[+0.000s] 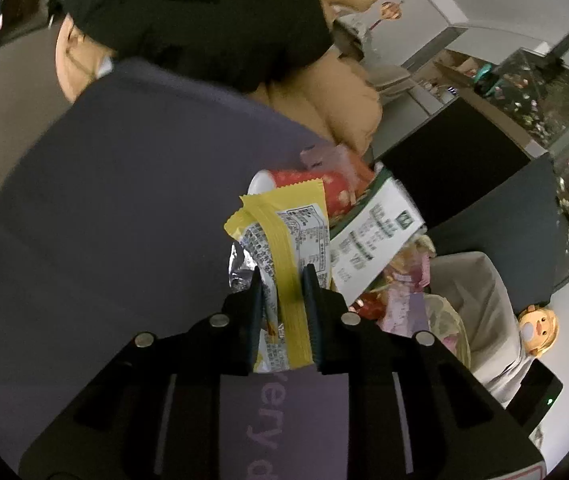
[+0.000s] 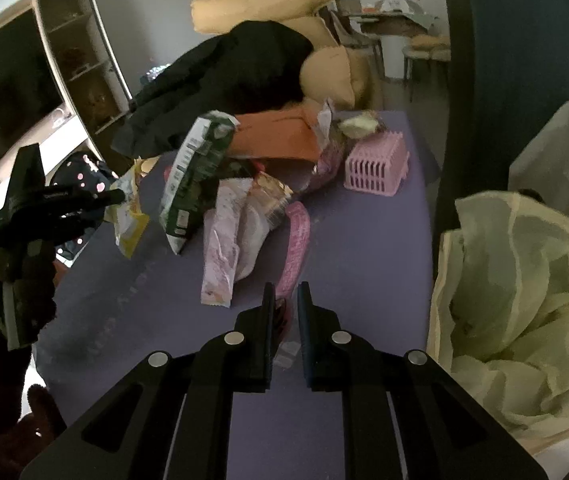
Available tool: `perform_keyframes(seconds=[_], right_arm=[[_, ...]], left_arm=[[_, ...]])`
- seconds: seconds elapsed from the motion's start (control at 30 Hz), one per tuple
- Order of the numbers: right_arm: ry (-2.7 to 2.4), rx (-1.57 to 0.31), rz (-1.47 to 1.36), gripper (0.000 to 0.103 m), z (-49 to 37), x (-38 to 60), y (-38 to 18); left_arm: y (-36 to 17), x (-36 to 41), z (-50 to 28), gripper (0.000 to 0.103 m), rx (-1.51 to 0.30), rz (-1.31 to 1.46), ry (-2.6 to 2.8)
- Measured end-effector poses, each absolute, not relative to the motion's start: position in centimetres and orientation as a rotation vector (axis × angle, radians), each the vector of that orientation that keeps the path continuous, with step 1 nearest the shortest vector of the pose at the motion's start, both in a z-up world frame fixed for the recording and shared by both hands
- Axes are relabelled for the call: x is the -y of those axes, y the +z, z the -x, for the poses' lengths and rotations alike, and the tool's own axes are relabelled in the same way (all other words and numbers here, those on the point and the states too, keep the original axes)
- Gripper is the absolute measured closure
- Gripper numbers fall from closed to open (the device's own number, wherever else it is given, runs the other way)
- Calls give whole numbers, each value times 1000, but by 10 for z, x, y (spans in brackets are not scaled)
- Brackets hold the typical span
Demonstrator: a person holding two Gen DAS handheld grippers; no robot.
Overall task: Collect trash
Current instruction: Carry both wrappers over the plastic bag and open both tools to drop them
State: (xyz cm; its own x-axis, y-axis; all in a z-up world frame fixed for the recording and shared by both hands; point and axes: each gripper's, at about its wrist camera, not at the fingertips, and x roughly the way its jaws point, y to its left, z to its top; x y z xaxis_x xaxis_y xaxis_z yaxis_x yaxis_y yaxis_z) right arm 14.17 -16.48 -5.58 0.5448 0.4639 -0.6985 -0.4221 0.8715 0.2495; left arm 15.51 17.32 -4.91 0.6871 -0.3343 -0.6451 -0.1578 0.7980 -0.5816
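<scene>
At the far left of the right wrist view, the left tongs pinch a yellow wrapper, which hangs clear above the purple desk. The left wrist view confirms it: both pads press on the wrapper's flat faces, and its long axis runs straight out along the fingers.

Next, toward the middle, lies the heap of remaining trash: a green-and-white packet standing tilted, a pale pink wrapper flat below it, and a pink strip whose long axis points almost at the right tongs. Those tongs stand nearly pressed together, with something thin and pinkish-dark between them; whether the pads actually grip it I cannot tell. Behind the heap sits a pink basket.

At the right, off the desk's edge, a pale yellow bag gapes open. It lies just beside the right tongs and well apart from the left, so the yellow wrapper likely must cross the whole heap to reach it; the right hand is the nearer 1 of the 2.
</scene>
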Motion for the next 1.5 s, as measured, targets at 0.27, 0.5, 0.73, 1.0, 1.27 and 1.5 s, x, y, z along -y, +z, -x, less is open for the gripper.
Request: perform_keyframes(seconds=[0.27, 0.5, 0.73, 1.0, 1.27, 1.5], right_arm=[[524, -768, -46, 92, -139, 176, -28], [475, -633, -36, 92, -132, 213, 18], [369, -552, -53, 92, -125, 279, 38], [242, -538, -65, 92, -120, 351, 27], [132, -538, -141, 92, -119, 403, 10], [96, -536, -165, 92, -125, 421, 4]], left_arm=[[17, -131, -138, 85, -667, 396, -113], [65, -59, -133, 85, -589, 231, -231], [77, 38, -136, 85, -577, 92, -282], [45, 131, -154, 85, -677, 44, -372], [15, 178, -181, 85, -753, 73, -481], [-24, 195, -213, 81, -789, 158, -568]])
